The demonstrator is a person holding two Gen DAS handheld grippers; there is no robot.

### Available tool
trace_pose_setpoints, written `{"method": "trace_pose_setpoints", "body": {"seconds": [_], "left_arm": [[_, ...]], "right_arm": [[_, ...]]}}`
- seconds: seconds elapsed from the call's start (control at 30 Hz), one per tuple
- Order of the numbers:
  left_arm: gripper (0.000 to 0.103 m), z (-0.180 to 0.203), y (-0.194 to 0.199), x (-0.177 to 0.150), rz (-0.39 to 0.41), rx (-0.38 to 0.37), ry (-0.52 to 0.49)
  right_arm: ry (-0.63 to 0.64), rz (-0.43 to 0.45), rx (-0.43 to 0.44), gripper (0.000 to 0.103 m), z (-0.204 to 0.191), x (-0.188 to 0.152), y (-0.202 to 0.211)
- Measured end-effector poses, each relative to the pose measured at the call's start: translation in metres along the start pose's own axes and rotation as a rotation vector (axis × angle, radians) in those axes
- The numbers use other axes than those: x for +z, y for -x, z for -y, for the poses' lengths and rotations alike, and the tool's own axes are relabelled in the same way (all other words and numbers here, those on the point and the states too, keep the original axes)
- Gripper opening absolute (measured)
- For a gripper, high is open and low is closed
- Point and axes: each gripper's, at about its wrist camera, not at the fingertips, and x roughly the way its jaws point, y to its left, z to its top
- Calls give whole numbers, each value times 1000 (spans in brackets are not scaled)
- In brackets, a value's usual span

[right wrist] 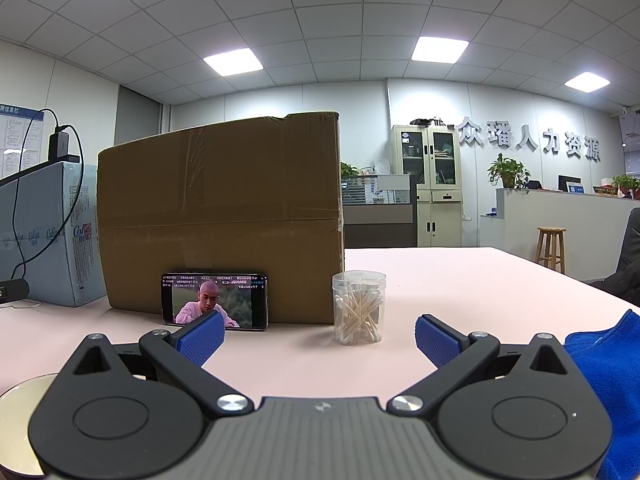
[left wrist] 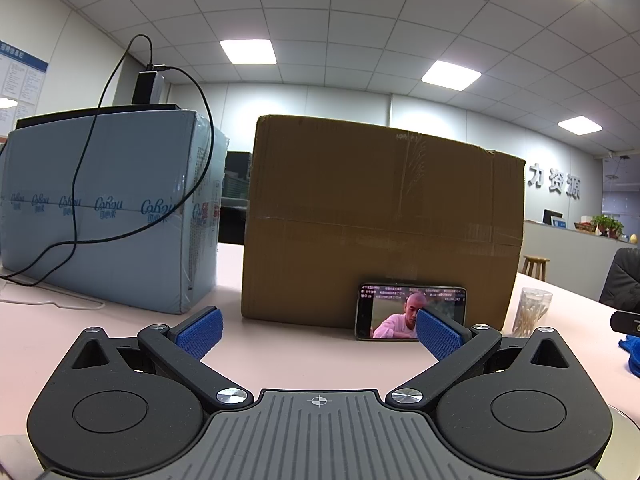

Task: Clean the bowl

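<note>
The bowl (right wrist: pixel 18 408), white inside with a dark rim, sits on the pink table at the bottom left of the right wrist view, mostly hidden by the gripper body. A shiny edge of it (left wrist: pixel 622 416) shows at the bottom right of the left wrist view. A blue cloth (right wrist: pixel 608 368) lies at the right; a corner of it shows in the left wrist view (left wrist: pixel 630 350). My left gripper (left wrist: pixel 319 334) is open and empty above the table. My right gripper (right wrist: pixel 319 336) is open and empty, between bowl and cloth.
A brown cardboard box (left wrist: pixel 380 220) stands ahead with a phone (left wrist: pixel 400 312) propped against it. A clear jar of cotton swabs (right wrist: pixel 359 306) stands right of the phone. A pale blue package (left wrist: pixel 104 208) with a black cable is at the left.
</note>
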Motion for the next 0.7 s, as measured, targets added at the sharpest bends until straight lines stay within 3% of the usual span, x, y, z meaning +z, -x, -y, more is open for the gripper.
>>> {"method": "trace_pose_setpoints", "body": {"seconds": [0.7], "left_arm": [[103, 2, 2, -1, 11, -7, -11]], "right_arm": [[-25, 17, 37, 103, -1, 0, 5]]}}
